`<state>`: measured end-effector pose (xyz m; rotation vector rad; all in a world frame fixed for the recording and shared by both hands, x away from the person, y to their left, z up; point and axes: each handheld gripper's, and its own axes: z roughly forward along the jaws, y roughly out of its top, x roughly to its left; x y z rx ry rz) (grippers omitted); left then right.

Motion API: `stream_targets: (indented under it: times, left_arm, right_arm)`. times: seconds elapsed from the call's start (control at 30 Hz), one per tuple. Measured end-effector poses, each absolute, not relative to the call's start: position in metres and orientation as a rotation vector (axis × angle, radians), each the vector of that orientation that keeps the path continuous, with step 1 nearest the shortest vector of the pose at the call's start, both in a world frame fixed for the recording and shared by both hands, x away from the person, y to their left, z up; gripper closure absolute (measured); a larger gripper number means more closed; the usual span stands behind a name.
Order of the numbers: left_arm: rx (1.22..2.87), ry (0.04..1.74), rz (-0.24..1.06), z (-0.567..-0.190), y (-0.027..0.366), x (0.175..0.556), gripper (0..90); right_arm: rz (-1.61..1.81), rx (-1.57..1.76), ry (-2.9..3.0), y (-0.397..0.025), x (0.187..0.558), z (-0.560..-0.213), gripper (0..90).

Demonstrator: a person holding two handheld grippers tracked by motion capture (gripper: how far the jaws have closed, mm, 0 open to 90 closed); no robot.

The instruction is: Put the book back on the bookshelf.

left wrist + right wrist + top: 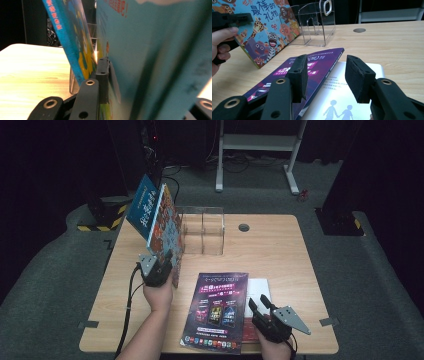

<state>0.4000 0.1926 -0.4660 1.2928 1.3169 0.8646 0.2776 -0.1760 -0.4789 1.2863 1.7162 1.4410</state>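
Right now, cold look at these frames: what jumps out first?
The left gripper is shut on a colourful animal picture book, held up tilted at the table's left, beside a blue book leaning against a clear acrylic book holder. Near the front edge, a purple magazine lies flat, partly over a white book. The right gripper hovers open over them.

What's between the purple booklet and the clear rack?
Bare tabletop. In the high view, nothing lies between the purple booklet and the clear rack; the right gripper view shows the same bare strip.
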Motion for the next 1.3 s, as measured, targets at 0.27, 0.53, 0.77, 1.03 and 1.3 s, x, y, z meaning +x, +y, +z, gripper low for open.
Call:
stream_targets:
  times: [0.27,0.53,0.77,1.03,1.3]
  left_arm:
    - [1.323,1.322,0.869,-0.470,0.206,0.397,69.0]
    - [1.364,1.307,0.874,-0.473,0.212,0.396,70.5]
    - [1.385,1.294,0.893,-0.472,0.210,0.395,69.5]
    - [1.375,1.300,0.894,-0.473,0.209,0.395,70.2]
    - [1.376,1.294,0.893,-0.473,0.207,0.395,68.2]
  right_arm:
    - [1.438,1.287,1.721,-0.175,0.278,-0.480,52.9]
    - [1.434,1.286,1.726,-0.174,0.279,-0.480,52.9]
    - [1.431,1.292,1.726,-0.174,0.280,-0.481,52.9]
    - [1.434,1.291,1.723,-0.175,0.279,-0.480,52.9]
    - [1.433,1.289,1.723,-0.175,0.279,-0.480,52.8]
